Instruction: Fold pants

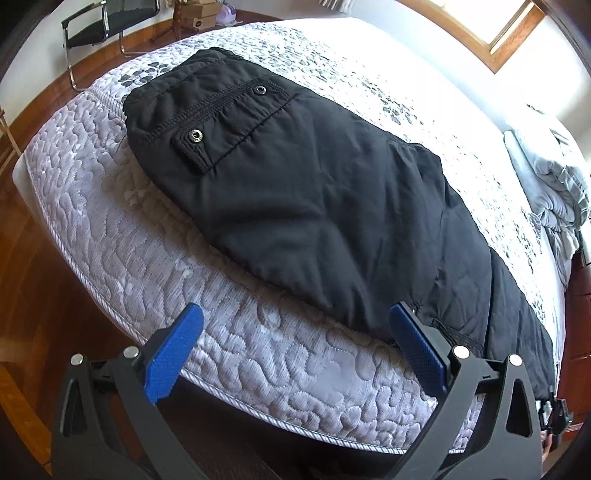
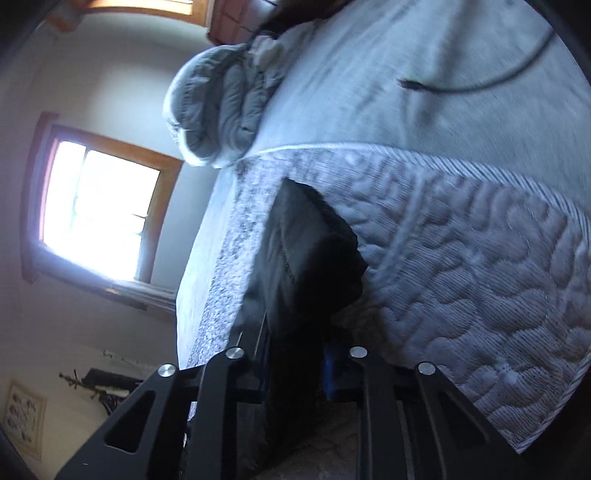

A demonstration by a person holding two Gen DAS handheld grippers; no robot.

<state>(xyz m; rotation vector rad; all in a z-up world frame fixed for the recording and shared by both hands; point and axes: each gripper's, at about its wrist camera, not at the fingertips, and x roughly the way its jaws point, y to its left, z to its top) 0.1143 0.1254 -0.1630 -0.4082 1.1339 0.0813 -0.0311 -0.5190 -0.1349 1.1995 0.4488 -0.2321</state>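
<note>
Across the quilted mattress we are seeing black pants lying; our left gripper is hovering spread apart at the lower frame, our right gripper pinching their fabric.

black pants, grey quilted mattress

I'm working in a home bedroom: a quilted mattress fills my view, a rumpled grey duvet lies at three o'clock, wood-framed windows light the white walls, and a chrome-legged chair stands on the wooden floor at eleven o'clock.
</note>
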